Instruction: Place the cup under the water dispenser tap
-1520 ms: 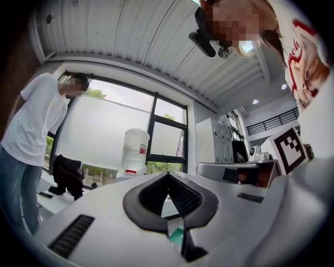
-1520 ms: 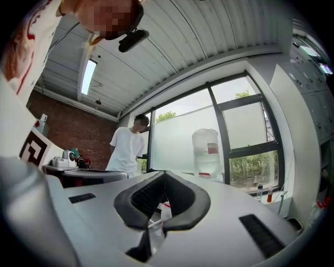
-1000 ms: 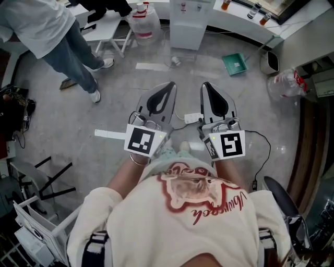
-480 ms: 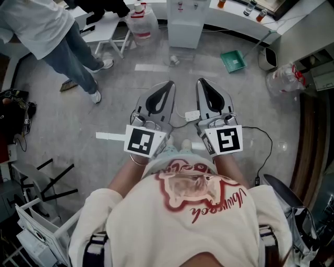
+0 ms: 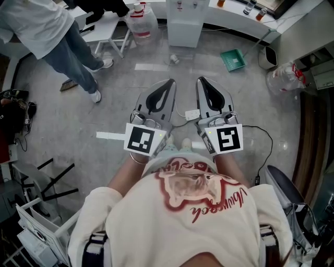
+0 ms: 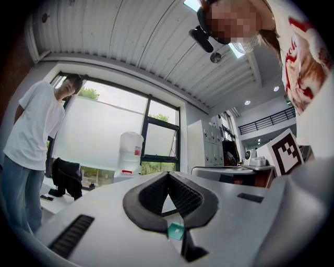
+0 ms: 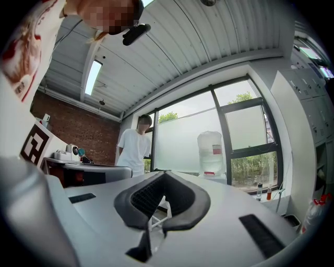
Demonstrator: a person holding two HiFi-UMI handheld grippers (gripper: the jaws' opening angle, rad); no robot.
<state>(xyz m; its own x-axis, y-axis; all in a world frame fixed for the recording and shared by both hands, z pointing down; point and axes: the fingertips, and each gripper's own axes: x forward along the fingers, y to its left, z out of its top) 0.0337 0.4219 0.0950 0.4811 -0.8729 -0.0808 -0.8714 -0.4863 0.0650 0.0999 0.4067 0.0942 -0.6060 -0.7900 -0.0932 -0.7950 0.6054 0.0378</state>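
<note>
Two big water jugs flank the water dispenser [image 5: 185, 23]. A jug with a red label [image 5: 144, 22] stands just left of it, and a clear jug [image 5: 284, 78] lies well off to its right, near the wall. Whether either holds water cannot be told. Behind the dispenser and to its right, a white counter [image 5: 240, 23] carries a few small bottles [image 5: 225, 4], at least one of them orange. A green dustpan [image 5: 233, 60] lies on the floor to the right of the dispenser. A white bin [image 5: 269, 58] sits beyond it, its inside out of sight.

The top edge of the head view cuts the dispenser off, so only its white lower body shows and the tap can hardly be made out. A person in a white shirt and jeans [image 5: 47, 31] stands well left of the dispenser, cropped by the frame corner.

The cup [image 5: 174, 59] appears to be the small pale thing on the grey floor just in front of the dispenser's base, slightly to its left. It is too small to tell whether it is upright or tipped over, or what it is made of.

Both grippers are held level and side by side, well short of the dispenser and close to the wearer's chest. The left gripper [image 5: 168, 84] has its jaws brought together at the tips with nothing between the pads. The right gripper [image 5: 202, 82] is closed the same way and is also empty. Neither is anywhere near the cup.
</note>
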